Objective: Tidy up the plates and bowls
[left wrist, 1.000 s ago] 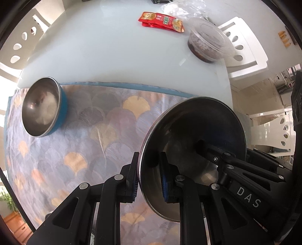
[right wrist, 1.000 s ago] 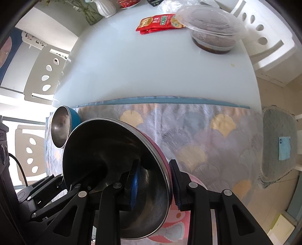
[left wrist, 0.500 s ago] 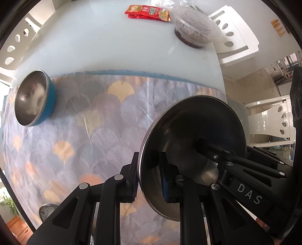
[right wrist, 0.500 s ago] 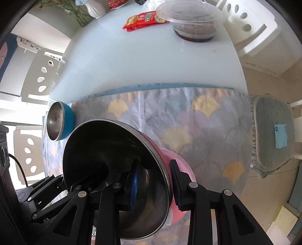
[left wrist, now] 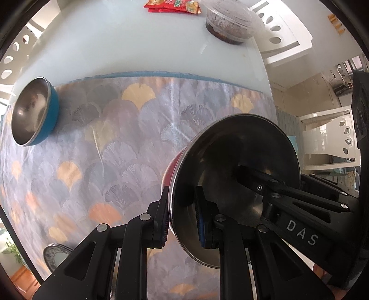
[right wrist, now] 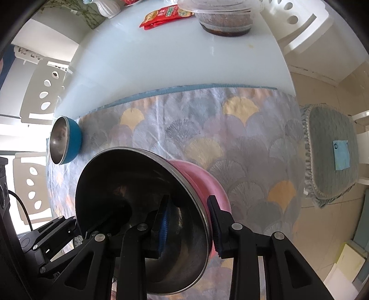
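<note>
Bowl point(left wrist: 235, 175) held over cloth point(left wrist: 110, 143) between both hand-held grippers, second bowl point(left wrist: 34, 115) on cloth's far left, container point(right wrist: 224, 19) and packets point(right wrist: 165, 15) behind on counter point(right wrist: 161, 62)

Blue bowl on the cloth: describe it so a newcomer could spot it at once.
Find the fan-patterned tablecloth that covers the near part of the white table. At the cloth's far left corner stands a small blue bowl, on its own. Its blue outside and steel lining set it apart from the larger pink bowl, which both hand-held grippers hold.

White table point(right wrist: 175, 60): fan-patterned cloth point(right wrist: 230, 129), red packets point(right wrist: 163, 15), lidded plastic container point(right wrist: 224, 19); blue bowl point(right wrist: 66, 143) on cloth edge.
</note>
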{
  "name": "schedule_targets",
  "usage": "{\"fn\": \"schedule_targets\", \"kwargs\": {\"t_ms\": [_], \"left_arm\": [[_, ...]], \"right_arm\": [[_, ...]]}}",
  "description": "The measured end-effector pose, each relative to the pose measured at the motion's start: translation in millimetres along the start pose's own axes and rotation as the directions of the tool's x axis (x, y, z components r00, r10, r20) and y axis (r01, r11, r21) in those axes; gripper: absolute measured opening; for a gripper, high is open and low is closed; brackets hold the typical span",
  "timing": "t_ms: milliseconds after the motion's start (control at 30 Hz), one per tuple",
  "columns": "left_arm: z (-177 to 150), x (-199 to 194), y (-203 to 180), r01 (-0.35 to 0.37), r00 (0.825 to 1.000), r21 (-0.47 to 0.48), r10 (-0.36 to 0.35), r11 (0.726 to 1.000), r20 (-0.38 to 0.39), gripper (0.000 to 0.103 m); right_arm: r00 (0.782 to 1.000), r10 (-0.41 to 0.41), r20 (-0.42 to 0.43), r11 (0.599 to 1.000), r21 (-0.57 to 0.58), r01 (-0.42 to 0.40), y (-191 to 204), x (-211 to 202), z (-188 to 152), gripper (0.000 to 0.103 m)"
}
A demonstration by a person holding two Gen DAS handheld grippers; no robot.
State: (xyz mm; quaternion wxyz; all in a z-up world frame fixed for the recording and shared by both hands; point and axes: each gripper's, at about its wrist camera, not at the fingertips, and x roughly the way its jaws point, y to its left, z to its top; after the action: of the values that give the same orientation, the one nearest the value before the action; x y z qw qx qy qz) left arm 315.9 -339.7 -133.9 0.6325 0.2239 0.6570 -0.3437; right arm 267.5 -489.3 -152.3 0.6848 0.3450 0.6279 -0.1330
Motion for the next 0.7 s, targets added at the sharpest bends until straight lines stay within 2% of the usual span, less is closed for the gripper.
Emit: {"fn": "schedule_targets", "kwargs": {"t_ms": [200,700], "left_arm": [[-5,6,-2,-0.005,1.000,0.007,0.005,1.000,-0.016,0.017],[-9,25,-2,0.001,0.999,0.018,-0.001,1.000,-0.053,0.017]], "right_arm": [[1.000,-0.005,-0.013,1.000,0.001,0.005,-1,5,-6,0.039],[0.998,0.019,-0.053,0.999,0.038,-0.017,-13,21,-16,0.039]]}}
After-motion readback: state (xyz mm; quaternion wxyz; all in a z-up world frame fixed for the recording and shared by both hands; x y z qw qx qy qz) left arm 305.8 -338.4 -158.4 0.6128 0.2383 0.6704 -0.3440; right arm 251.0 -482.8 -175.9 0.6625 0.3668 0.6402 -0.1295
